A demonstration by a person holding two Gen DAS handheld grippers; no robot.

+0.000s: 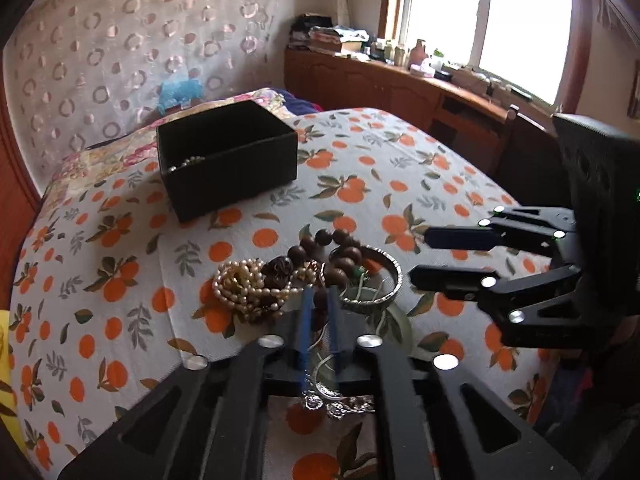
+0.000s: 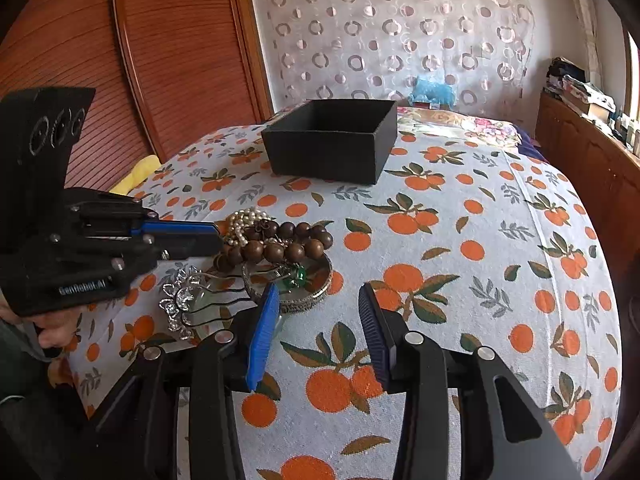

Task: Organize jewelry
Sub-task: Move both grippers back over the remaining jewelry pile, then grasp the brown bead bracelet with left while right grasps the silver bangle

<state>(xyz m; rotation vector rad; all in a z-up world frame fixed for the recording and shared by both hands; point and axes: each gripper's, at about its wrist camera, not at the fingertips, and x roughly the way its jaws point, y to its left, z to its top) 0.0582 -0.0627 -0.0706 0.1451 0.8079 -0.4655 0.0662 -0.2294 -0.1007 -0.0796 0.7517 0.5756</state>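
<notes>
Bed (image 2: 460,216) held jewelry | my left hand-held gripper (image 1: 319,300) nearly closed over brown beads (image 1: 340,254), holding nothing surely | right hand-held gripper (image 2: 319,300) wide open, empty | best: pinch one strand, lift slowly to black box (image 2: 332,148).

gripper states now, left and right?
Left gripper: nearly shut at the bead pile, grip unclear.
Right gripper: open, holding nothing.

Home bedroom: bed (image 2: 460,240), wardrobe (image 2: 120,60).

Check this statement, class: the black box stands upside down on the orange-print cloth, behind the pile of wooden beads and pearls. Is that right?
One detail is wrong. The black box stands upright with its open top facing up; the left wrist view shows a pearl strand inside it. It does stand on the orange-print cloth, behind the wooden beads and pearls.
</notes>
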